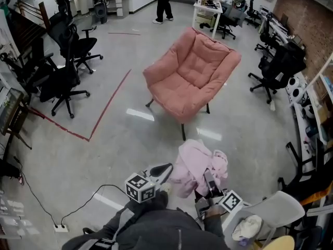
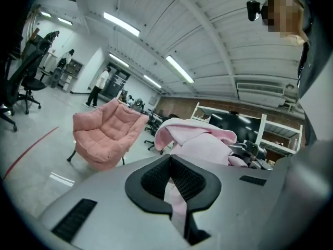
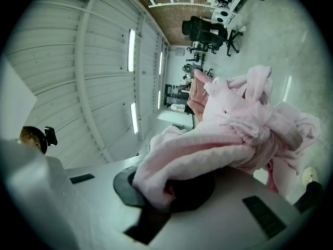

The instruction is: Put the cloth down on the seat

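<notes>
A pink cushioned armchair [image 1: 191, 74] stands on the grey floor ahead of me, and its seat [image 1: 179, 95] has nothing on it. The pale pink cloth [image 1: 195, 165] hangs bunched between my two grippers, well short of the chair. My left gripper [image 1: 164, 169] is shut on a strip of the cloth, which runs out between its jaws [image 2: 173, 186]. My right gripper [image 1: 209, 183] is shut on a thick fold of the cloth [image 3: 229, 134], which spills over its jaws [image 3: 164, 189]. In the left gripper view the armchair [image 2: 106, 132] sits to the left of the cloth [image 2: 197, 139].
Black office chairs [image 1: 62, 77] stand at the left and more [image 1: 281, 61] at the right by the desks. A red tape line [image 1: 112, 100] crosses the floor left of the armchair. A person [image 1: 164, 1] stands far back. A grey chair [image 1: 270, 212] is at my lower right, a power strip [image 1: 61, 227] at lower left.
</notes>
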Demonstrator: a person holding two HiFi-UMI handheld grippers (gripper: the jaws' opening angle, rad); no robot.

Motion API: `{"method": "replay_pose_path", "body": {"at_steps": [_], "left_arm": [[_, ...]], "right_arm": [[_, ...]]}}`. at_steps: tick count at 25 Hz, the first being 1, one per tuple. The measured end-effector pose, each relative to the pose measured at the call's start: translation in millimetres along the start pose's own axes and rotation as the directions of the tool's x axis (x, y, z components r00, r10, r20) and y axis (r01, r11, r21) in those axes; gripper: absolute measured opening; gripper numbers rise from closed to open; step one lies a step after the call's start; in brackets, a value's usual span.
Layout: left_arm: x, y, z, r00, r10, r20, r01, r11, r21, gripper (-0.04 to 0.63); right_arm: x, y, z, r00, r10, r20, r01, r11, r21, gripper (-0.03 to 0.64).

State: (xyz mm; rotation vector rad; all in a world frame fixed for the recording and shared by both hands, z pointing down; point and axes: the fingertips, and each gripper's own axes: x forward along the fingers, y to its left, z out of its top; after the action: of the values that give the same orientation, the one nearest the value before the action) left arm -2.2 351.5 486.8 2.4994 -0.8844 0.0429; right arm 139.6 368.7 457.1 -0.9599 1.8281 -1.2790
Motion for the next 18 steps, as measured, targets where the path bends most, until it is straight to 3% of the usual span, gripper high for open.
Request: {"method": "replay_pose_path", "body": {"at_steps": [18], "left_arm": [[45, 65, 26, 1.000, 0.002, -0.004, -0.002, 1.000, -0.008, 0.009]], "right_arm": [[67, -28, 22, 1.000, -0.011, 0.001, 0.011, 1.000, 0.005, 0.040]]}}
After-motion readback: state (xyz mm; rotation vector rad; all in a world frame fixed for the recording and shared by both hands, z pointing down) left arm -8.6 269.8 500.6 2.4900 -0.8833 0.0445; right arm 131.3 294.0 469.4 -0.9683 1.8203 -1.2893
